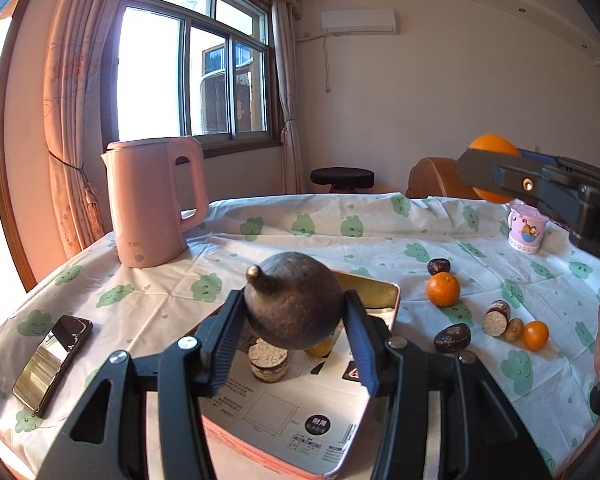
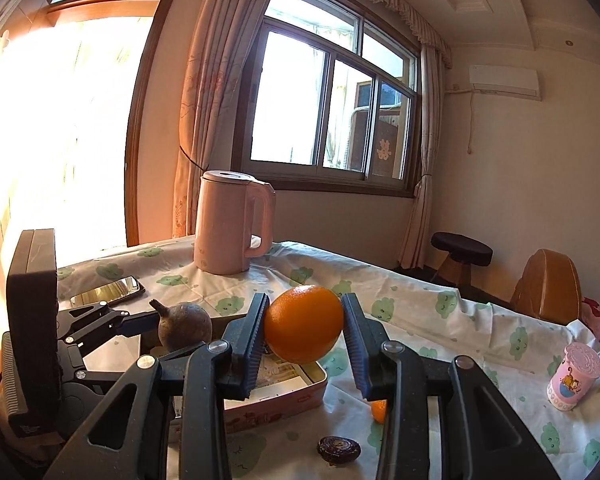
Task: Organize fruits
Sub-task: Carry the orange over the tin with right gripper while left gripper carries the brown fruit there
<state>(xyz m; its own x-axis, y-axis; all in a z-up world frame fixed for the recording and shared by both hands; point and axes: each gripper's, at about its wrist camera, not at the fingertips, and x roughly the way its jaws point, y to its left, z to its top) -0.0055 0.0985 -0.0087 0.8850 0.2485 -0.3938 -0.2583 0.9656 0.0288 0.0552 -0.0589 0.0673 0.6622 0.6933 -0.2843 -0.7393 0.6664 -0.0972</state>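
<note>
The left gripper (image 1: 296, 312) clamps a dark, hard-skinned stemmed fruit (image 1: 294, 300) at its widest girth over the pink tin tray (image 1: 394, 300); the right gripper (image 2: 304, 328) squeezes a smooth orange (image 2: 303, 323) mid-air, likely firm but prone to rolling

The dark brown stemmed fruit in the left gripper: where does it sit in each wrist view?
Left wrist: the dark brown fruit is centre frame, clamped in the left gripper above the tin tray.
Right wrist: the fruit is lower left, left of the orange.
Shared landmark: the pink kettle.
</note>
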